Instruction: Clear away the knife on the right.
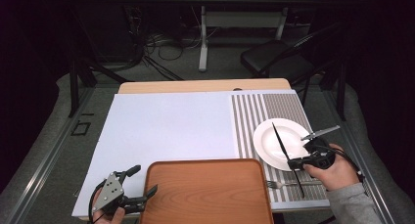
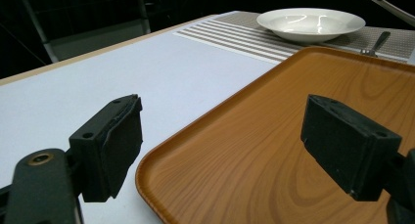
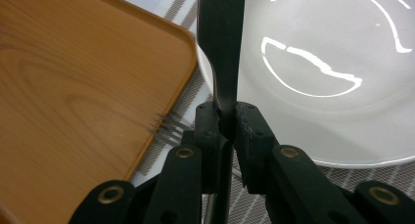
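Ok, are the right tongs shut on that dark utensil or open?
Shut. In the right gripper view the right tongs pinch the dark utensil, both pads pressed against it, above the white plate.

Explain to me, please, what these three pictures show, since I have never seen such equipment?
A person works at a table with a hand-held two-jaw gripper in each hand. One picture looks down from above; the other two come from cameras riding on the grippers. On the table lie a brown wood-grain tray, a round white plate on a striped grey placemat, and a metal fork. The left gripper is open, its jaws either side of the tray's corner. The right gripper is shut on a thin dark utensil, perhaps a knife.
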{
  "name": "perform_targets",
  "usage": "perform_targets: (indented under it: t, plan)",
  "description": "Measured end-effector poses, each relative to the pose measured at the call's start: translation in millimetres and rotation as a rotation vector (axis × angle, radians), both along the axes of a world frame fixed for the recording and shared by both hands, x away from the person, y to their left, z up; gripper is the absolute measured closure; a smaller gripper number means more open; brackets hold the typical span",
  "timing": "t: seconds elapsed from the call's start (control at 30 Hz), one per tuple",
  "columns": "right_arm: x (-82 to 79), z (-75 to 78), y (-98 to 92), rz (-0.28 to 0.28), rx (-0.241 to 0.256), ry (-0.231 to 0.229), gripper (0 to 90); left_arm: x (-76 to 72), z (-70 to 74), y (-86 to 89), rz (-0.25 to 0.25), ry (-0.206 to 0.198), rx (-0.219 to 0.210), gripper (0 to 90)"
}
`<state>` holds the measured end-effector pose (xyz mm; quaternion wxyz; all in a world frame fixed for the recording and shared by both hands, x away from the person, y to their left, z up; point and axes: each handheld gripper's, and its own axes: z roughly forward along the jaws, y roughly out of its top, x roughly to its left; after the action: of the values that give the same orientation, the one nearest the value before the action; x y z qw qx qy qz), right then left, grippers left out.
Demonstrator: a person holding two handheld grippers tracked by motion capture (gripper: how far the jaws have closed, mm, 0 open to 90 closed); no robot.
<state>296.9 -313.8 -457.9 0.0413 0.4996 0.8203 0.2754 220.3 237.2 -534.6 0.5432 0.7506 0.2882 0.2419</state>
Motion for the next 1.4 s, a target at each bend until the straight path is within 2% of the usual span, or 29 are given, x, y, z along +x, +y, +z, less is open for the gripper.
perform_targets:
  t: [0.03, 0.07, 0.17, 0.47, 0.5, 0.67, 0.73, 0.93, 1.07, 1.13, 1.23, 1.4]
  plan:
    - [0.0, 0.0, 0.0, 0.0, 0.0, 0.0, 80.3, 0.0, 0.0, 0.0, 0.0, 0.0, 0.0, 16.0]
    - [-5.7, -2.0, 1.9, 0.008, 0.026, -0.005, 80.3, 0.0, 0.0, 0.0, -0.001, 0.001, 0.001, 15.9]
    - [-14.8, -4.9, 11.6, 0.02, 0.027, -0.014, 80.3, 0.0, 0.1, -0.2, -0.001, -0.001, 0.0, 15.9]
    - [-28.4, -12.0, 56.2, 0.16, 0.032, 0.011, 80.2, 0.4, 0.3, -0.9, -0.007, -0.005, 0.006, 15.9]
    - [-29.2, -12.4, 61.0, 0.171, 0.034, 0.022, 80.2, 0.2, 0.3, -0.9, -0.006, -0.006, 0.005, 16.0]
    - [-30.7, -16.9, 80.8, 0.217, 0.045, 0.017, 80.3, -0.2, 0.6, -0.8, -0.006, -0.007, 0.002, 16.0]
    - [-31.4, -17.7, 85.6, 0.237, 0.031, 0.025, 80.3, -0.3, 0.7, -0.8, -0.007, -0.008, 0.002, 15.9]
    - [-35.2, -23.5, 96.6, 0.263, 0.042, 0.039, 80.3, 0.0, 0.5, -0.5, -0.006, -0.007, 0.001, 15.9]
    - [-36.4, -26.6, 100.8, 0.279, 0.018, 0.062, 80.2, 0.3, 0.5, -0.1, -0.002, -0.005, 0.002, 15.9]
    - [-36.9, -32.3, 104.5, 0.286, 0.012, 0.096, 80.3, 0.5, 0.5, 0.4, -0.001, -0.005, 0.002, 15.9]
    - [-37.2, -35.8, 106.6, 0.296, 0.009, 0.106, 80.2, 0.4, 0.5, 0.8, 0.0, -0.005, 0.001, 15.9]
    - [-38.4, -42.4, 111.3, 0.296, 0.011, 0.152, 80.3, 0.5, 0.5, 1.2, 0.0, -0.005, -0.001, 16.0]
